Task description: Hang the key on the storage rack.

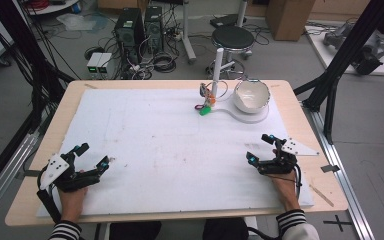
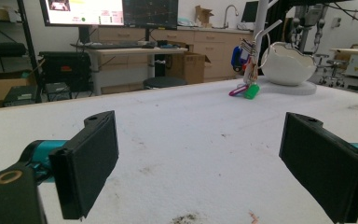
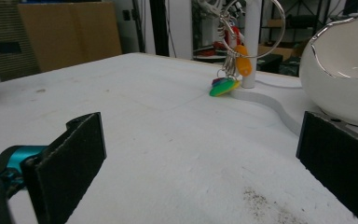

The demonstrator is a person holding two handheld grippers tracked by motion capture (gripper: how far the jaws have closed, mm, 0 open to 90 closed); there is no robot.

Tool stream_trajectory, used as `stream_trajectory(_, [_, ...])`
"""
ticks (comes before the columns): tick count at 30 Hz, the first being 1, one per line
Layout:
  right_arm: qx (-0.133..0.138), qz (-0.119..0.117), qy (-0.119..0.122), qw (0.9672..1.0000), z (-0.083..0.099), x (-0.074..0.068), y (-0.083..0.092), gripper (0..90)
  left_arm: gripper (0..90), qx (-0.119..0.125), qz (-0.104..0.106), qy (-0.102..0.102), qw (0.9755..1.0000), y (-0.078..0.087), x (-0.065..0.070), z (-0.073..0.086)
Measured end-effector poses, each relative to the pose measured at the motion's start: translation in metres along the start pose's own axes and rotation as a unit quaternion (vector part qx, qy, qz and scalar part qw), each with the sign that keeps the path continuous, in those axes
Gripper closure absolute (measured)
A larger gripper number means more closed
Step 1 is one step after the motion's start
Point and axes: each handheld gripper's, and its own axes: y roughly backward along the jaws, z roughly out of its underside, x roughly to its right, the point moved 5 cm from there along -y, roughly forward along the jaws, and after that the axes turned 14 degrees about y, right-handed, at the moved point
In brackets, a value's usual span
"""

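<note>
A white bowl (image 1: 251, 96) sits on a white base (image 1: 252, 117) at the table's far right; it also shows as the bowl (image 2: 287, 64) and the bowl (image 3: 342, 79) in the gripper views. Beside it rises a white post (image 1: 217, 70) with a ring of coloured key tags (image 1: 206, 102) hanging from it, the green tag touching the mat. These tags (image 2: 244, 88) and tags (image 3: 227, 81) lie far ahead of both grippers. My left gripper (image 1: 94, 155) rests open at the near left. My right gripper (image 1: 259, 148) rests open at the near right. Nothing lies between either pair of jaws.
A white mat (image 1: 170, 145) covers most of the wooden table (image 1: 32, 200). A few dark smudges mark the mat. Beyond the far edge stand a stool (image 1: 232, 37), computer towers (image 1: 130, 30) and cables. Black frame posts (image 1: 342, 55) flank the table.
</note>
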Motion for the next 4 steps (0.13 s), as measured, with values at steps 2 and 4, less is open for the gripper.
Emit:
stream_trajectory(2, [-0.003,0.006,-0.004,1.0000,0.0002,0.0002,0.0001,0.9,12.1,0.000,-0.001,0.000,1.0000,0.0000,-0.0001,0.0000])
stream_trajectory(4, [-0.002,0.006,-0.001,1.0000,0.0001,0.0001,-0.0002,0.9,12.1,0.001,-0.002,-0.002,1.0000,0.0002,0.0001,0.0000])
